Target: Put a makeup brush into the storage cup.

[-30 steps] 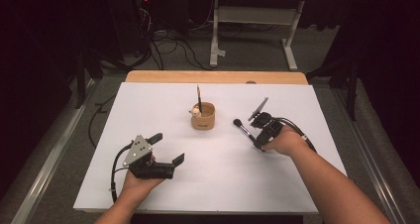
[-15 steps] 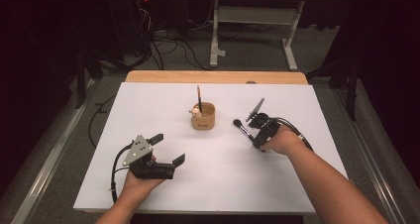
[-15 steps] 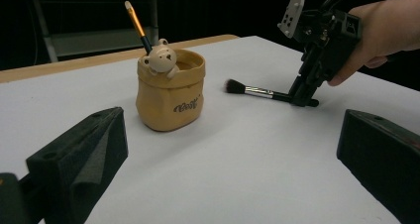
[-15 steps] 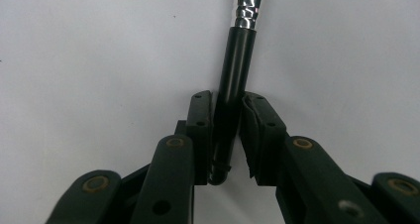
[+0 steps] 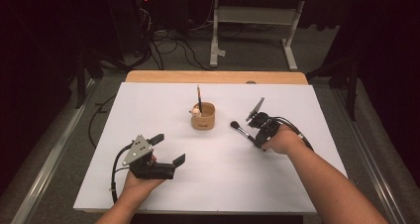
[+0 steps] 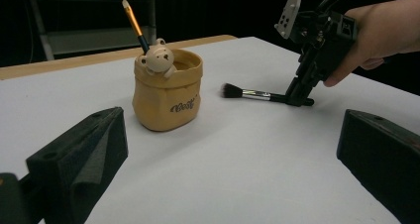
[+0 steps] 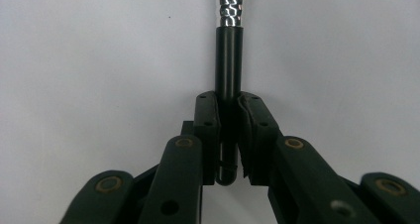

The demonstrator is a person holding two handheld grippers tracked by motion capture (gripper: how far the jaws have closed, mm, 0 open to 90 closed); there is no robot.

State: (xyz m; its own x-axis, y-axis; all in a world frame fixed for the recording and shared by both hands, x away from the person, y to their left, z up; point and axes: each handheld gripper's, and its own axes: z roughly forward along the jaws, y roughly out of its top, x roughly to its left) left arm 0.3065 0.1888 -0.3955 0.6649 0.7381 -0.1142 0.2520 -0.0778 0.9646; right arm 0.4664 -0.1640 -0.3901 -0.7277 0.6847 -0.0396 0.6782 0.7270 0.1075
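Note:
A tan cup with a small bear figure [image 5: 203, 116] [image 6: 167, 88] stands mid-table, with an orange-handled brush [image 5: 199, 98] [image 6: 134, 24] upright in it. To its right a black makeup brush [image 5: 242, 130] [image 6: 247, 92] [image 7: 228, 45] lies low over the white sheet, bristles toward the cup. My right gripper [image 5: 258, 141] [image 6: 300, 99] [image 7: 228, 135] is shut on the brush's black handle end. My left gripper [image 5: 168, 149] rests at the front left, jaws wide open with nothing between them, facing the cup.
The white sheet [image 5: 297, 184] covers the table, with a wooden strip [image 5: 213, 77] along its far edge. Cables trail from both grippers. Beyond the table stand a metal frame [image 5: 252, 16] and floor cables.
The right gripper with the makeup brush has shifted slightly; the brush sits a little lower toward the sheet. The left gripper has stayed put.

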